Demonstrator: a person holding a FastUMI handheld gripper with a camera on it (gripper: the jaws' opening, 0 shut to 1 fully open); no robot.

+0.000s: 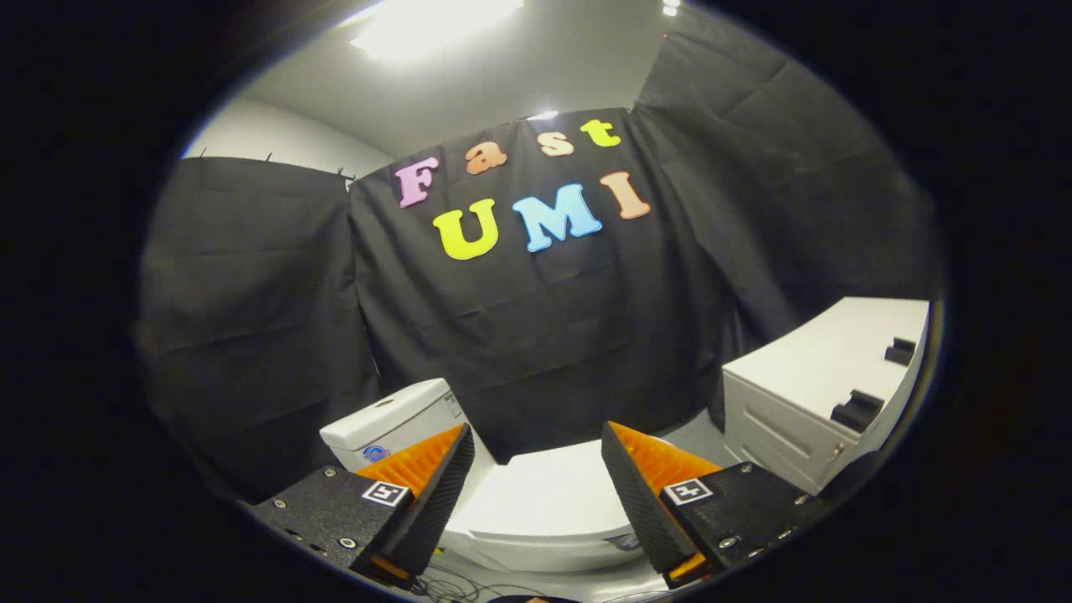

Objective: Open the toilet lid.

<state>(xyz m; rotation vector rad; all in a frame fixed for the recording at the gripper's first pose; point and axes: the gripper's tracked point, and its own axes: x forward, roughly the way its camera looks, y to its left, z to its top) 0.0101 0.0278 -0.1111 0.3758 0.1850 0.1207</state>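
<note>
Toilet lid point(548, 494) down — beyond the spread-fingered hand-held gripper point(538, 448), untouched.

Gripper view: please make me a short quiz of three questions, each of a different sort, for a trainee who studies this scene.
1. True or false: the toilet lid is already raised against the tank.
2. Multiple choice: the fingers of the gripper are A) pressed on the lid, B) spread apart with the lid seen between them, C) closed on a drawer handle.
3. Fill in: the white cabinet with two dark handles stands beside the toilet, on the side away from the ____.

Key
1. False: the lid lies flat and closed.
2. B.
3. Tank.
</note>
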